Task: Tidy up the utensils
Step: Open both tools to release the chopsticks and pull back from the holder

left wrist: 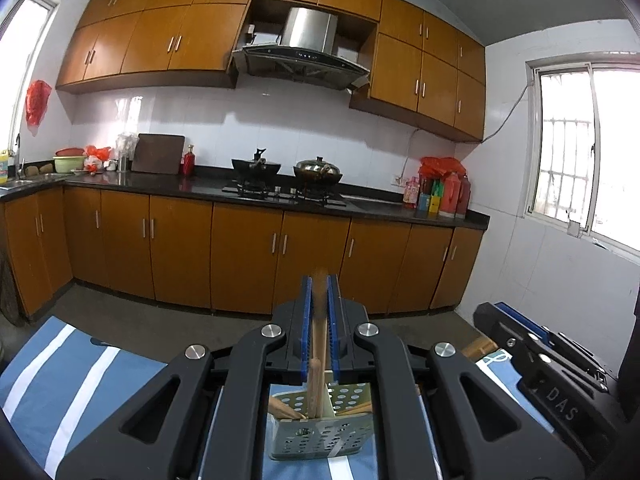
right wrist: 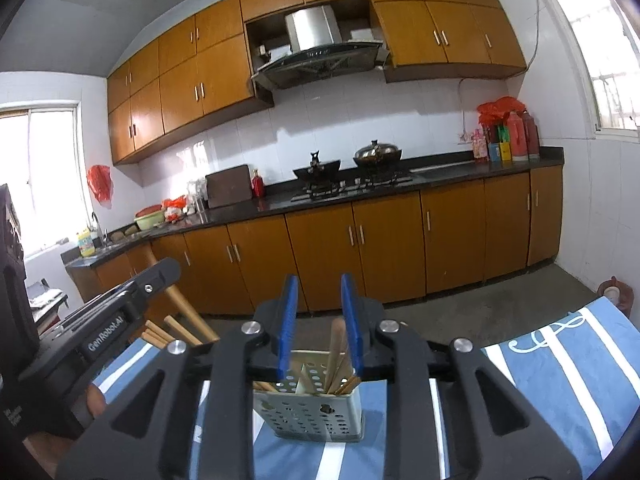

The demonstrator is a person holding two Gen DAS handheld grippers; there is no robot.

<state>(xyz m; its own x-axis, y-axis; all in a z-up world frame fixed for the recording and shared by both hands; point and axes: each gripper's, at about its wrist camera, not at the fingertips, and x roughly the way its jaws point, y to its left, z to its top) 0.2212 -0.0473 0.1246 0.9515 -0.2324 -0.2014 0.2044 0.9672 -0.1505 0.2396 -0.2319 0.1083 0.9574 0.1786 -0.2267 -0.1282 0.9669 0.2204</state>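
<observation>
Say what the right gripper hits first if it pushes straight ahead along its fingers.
Probably nothing nearby: the right gripper points over the utensil caddy toward the lower cabinets across the floor. The wooden handle between its fingers sits lower; depth is unclear.

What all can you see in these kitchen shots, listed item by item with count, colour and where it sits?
utensil caddy: one, pale perforated, on the striped cloth, below both grippers
wooden utensils: several, tan, standing in the caddy
wooden handle: one, tan, clamped upright over the caddy
cloth: one, blue with white stripes, under the caddy
wok: one, black, left burner of the stove
lidded pot: one, dark metal, right burner
range hood: one, steel, above the stove
cutting board: one, dark brown, leaning on the tiles
green basin: one, near the sink
sauce bottles: several, mostly red, right end of the counter
left gripper: shut on the wooden handle
right gripper: open, above the caddy
</observation>
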